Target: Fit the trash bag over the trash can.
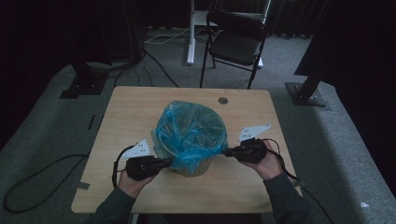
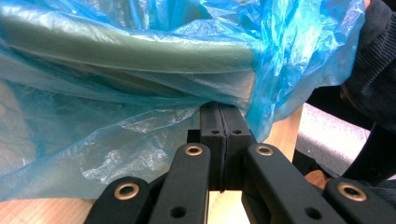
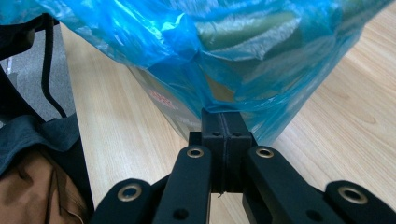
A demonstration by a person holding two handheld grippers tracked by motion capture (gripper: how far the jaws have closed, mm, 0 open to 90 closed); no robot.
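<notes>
A light wooden table [image 1: 140, 112] carries a blue-bag-lined bin [image 1: 190, 135] near its middle.

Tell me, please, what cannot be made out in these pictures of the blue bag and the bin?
- Bin contents: high view, veiled by the crumpled blue bag and dim light.
- Red print on the bin wall: right gripper view, blurred and partly covered by plastic.
- Bin base: left gripper view, hidden behind the left gripper and bag film.
- Person's upper arms: high view, cut off by the bottom edge.

- Your left gripper [image 1: 164, 163] points inward, level, jaws pressed together.
- Your right gripper [image 1: 227, 152] faces it, level, jaws likewise closed tight.
</notes>
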